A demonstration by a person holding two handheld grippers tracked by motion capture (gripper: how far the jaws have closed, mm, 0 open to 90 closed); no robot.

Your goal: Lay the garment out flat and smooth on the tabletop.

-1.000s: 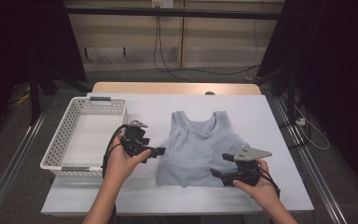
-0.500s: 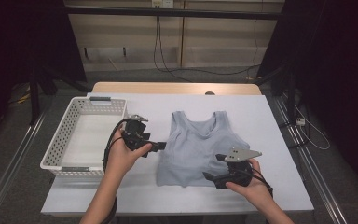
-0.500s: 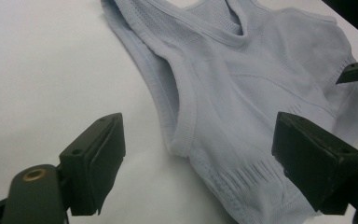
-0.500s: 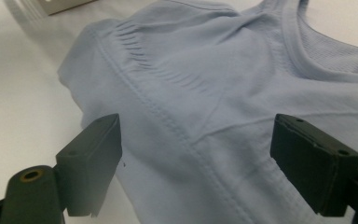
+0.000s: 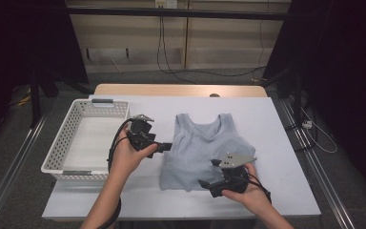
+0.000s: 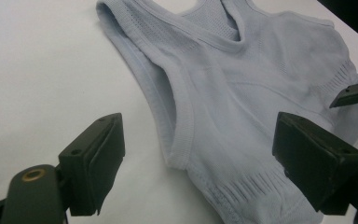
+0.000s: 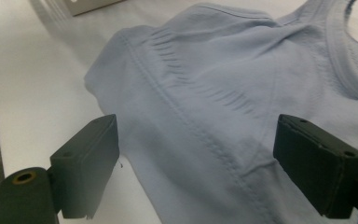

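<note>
A pale blue-grey tank top lies flat on the white table, neckline away from me. My left gripper is level at the top's left side edge. Its jaws are open, straddling the armhole and side seam without pressing the cloth. My right gripper is at the bottom hem, pointing left across it. Its jaws have just been opening and stand open over the lower part of the top, the cloth lying loose between them. The right gripper's jaw tip shows at the edge of the left gripper view.
A white perforated basket stands at the table's left, close beside my left hand. The table's front edge runs just below my right hand. Dark cables lie on the floor behind the table.
My right gripper has slid left along the bottom hem, and its jaws stand wider than before. The left hand and the tank top have stayed in place.
</note>
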